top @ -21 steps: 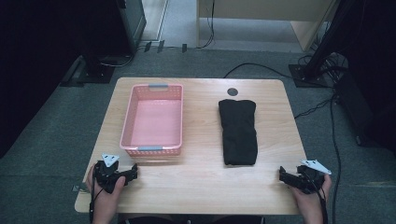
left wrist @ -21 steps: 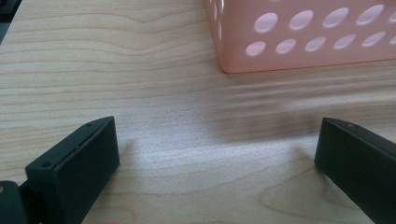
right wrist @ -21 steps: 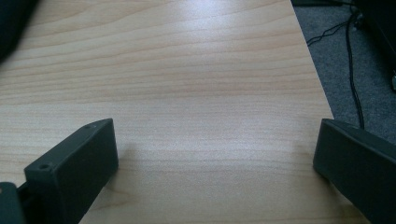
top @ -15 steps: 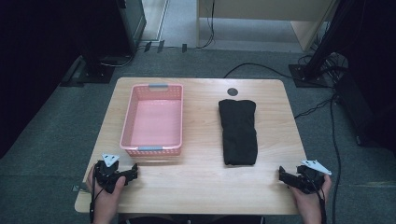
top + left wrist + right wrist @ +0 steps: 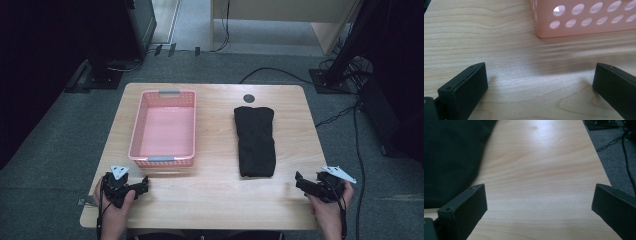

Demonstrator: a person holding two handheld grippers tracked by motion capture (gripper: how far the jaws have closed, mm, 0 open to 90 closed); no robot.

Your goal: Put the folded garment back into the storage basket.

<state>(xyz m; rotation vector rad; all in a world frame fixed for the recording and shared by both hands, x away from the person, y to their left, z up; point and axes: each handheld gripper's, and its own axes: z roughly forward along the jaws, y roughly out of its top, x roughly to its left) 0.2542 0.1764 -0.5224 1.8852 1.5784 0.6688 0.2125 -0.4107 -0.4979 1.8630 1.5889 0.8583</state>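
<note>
Starting with both my grippers, left gripper (image 5: pixel 142 185) and right gripper (image 5: pixel 300 181), gaping empty at frame bottom, I'd approach the black cloth (image 5: pixel 255 140), centre-right, squarely before the pink basket (image 5: pixel 162 161).

Both hand-held grippers (image 5: pixel 145 184) (image 5: pixel 299 181) wide open

Counter (image 5: pixel 215 200): the light wooden counter carries all the things.
Basket (image 5: pixel 163 161): the pink perforated plastic basket stands on the counter's left half.
Cloth (image 5: pixel 256 141): the folded black cloth lies on the right half, well apart from the basket.
Disc (image 5: pixel 248 98): the small dark round disc sits just behind the cloth, near the far edge.
Left tool (image 5: pixel 145 184): at the near left corner, just before the basket's near wall.
Right tool (image 5: pixel 299 180): at the near right corner, near the cloth's near end and to its right.
</note>
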